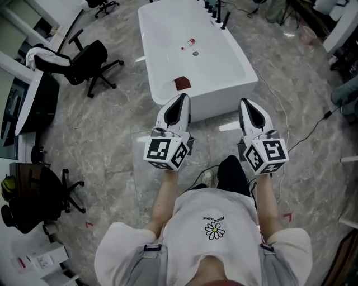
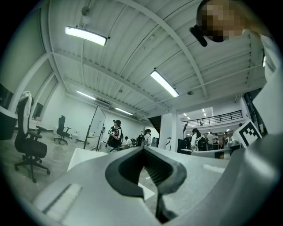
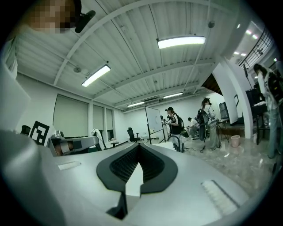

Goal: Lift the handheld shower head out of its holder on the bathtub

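A white bathtub (image 1: 168, 33) stands on the marble floor ahead of me. Black tap fittings (image 1: 218, 14) line its far right rim; the handheld shower head among them is too small to pick out. My left gripper (image 1: 180, 101) and right gripper (image 1: 246, 106) hover side by side over the floor short of the tub's near end, well away from the fittings. Both are shut with nothing between the jaws. The left gripper (image 2: 143, 151) looks level across the room, with the tub's corner (image 2: 84, 156) beyond it. Past the right gripper (image 3: 139, 146), a black curved tap (image 3: 177, 142) shows.
Inside the tub lie a red-brown item (image 1: 182, 84), a small bottle (image 1: 190, 42) and the drain (image 1: 195, 53). Black office chairs (image 1: 92, 60) (image 1: 33, 195) and a desk (image 1: 36, 103) stand at left. Cables (image 1: 310, 134) trail on the floor at right. People (image 2: 116, 134) stand far off.
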The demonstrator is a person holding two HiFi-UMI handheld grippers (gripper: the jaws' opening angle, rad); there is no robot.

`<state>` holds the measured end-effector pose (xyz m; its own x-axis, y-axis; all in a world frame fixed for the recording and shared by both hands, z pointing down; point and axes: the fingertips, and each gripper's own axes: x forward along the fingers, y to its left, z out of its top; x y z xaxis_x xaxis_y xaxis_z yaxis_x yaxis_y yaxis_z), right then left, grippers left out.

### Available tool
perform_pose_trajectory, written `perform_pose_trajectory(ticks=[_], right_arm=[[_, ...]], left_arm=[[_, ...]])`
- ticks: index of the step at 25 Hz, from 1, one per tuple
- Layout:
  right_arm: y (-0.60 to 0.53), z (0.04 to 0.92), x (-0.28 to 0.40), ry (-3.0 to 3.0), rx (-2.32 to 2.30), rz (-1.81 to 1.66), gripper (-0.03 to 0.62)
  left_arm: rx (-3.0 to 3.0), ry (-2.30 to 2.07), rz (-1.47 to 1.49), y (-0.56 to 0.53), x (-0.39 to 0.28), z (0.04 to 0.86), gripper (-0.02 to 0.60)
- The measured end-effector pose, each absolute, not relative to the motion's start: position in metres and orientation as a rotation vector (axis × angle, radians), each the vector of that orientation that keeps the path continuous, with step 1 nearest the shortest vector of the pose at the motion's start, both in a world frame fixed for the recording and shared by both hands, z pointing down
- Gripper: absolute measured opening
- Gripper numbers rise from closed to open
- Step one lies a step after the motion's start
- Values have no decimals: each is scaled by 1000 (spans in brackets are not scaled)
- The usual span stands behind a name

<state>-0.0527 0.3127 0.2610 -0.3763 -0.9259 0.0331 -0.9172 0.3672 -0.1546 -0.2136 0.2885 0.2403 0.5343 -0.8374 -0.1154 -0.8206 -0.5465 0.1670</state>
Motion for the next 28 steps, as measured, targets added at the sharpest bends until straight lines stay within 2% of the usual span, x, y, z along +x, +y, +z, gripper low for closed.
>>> perform_pose_trajectory(ticks=[17,28], right_arm=[[76,287,81,2674,-1649,-258,23],[-24,266,89,2696,-1657,-195,23]], left_arm=[[2697,-1438,-327,37,-81,238,0],[2696,-1390,-422,-57,-57,224,0]])
